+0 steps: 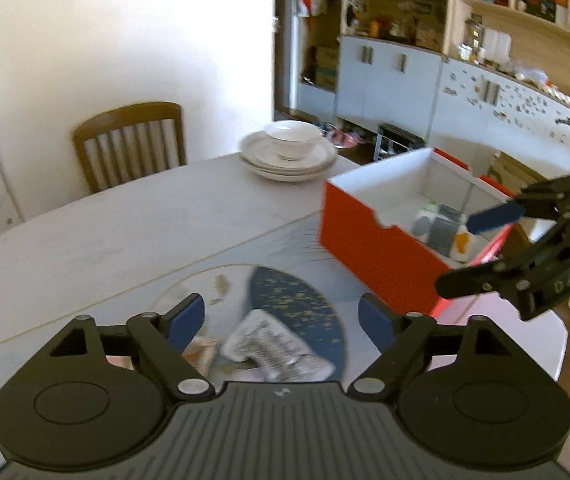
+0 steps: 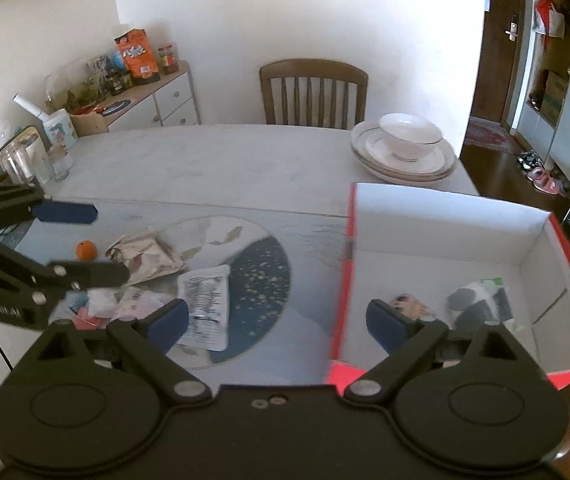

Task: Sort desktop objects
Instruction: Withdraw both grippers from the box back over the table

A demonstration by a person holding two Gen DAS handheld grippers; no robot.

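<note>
A red box (image 1: 381, 256) with a white inside stands on the right of the table and holds a grey and white packet (image 1: 441, 228). In the right wrist view the same box (image 2: 445, 216) also holds a small patterned item (image 2: 409, 304). A white printed sachet (image 2: 205, 304) lies on the round mat, beside a pile of wrappers (image 2: 141, 256) and a small orange fruit (image 2: 86, 250). My left gripper (image 1: 281, 316) hangs open above the sachet (image 1: 273, 344), with nothing between its fingers. My right gripper (image 2: 277, 314) is open and empty over the box's near left wall.
A stack of white plates with a bowl (image 2: 405, 148) sits at the table's far right corner. A wooden chair (image 2: 313, 92) stands behind the table. Glass jars (image 2: 25, 160) crowd the left edge. The round mat (image 2: 253, 280) lies on a pale table runner.
</note>
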